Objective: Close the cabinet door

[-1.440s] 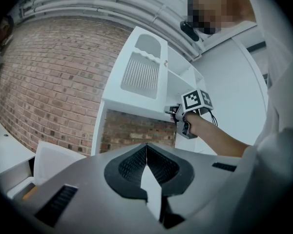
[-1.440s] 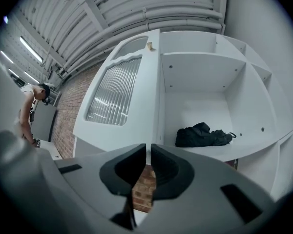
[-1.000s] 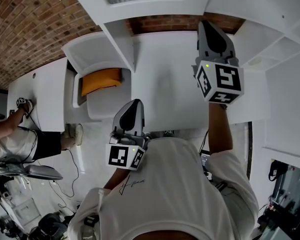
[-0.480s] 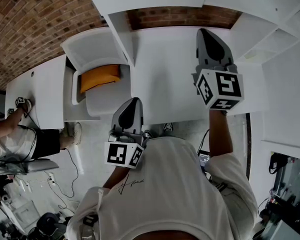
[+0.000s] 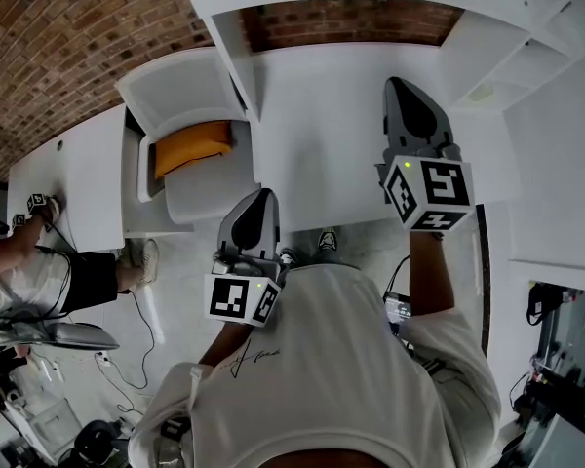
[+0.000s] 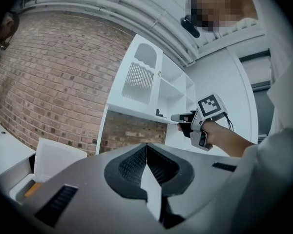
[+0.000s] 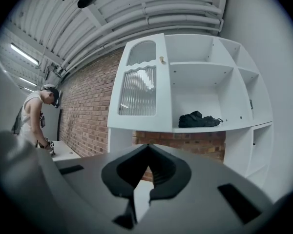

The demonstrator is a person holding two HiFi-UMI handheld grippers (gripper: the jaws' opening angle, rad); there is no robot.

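Wearer: white shirt (image 5: pixel 322 378) filling the bottom of the head view, both arms reaching forward.
Left gripper (image 6: pixel 146 152): held low, close to the chest; jaws pressed together at the tips, nothing between them; marker cube (image 5: pixel 242 300) toward the body.
Right gripper (image 7: pixel 147 152): raised higher and further out than the left; jaws likewise closed tip to tip, gripping nothing; aimed up at the cabinet, well apart from it.
Counter (image 5: pixel 331 135): white, below both grippers in the head view, running along the wall.
Tub (image 5: pixel 200 198): white, set at the counter's left part, with something orange (image 5: pixel 190 144) inside; too blurred to say what.
Door (image 7: pixel 139 87): white, arched pane on top and ribbed glass below; standing open, swung out at the left of the bare shelves; small knob (image 7: pixel 162 60) near the top of the edge beside the shelves; touched by neither gripper.
Cabinet (image 7: pixel 244 96): white, mounted above the counter, open compartments to the right of the door.
Shelf (image 7: pixel 215 127): lower board of the compartment beside the door, carrying a dark bundle (image 7: pixel 199 119) toward its middle.
Wall (image 7: pixel 85 111): red brick, behind the counter and under the cabinet.
Ceiling (image 7: pixel 136 13): pale ribbed panels with strip lights.
Other person (image 7: pixel 34 116): far left, standing at the end of the white counter, head bent down, hands at the counter top.
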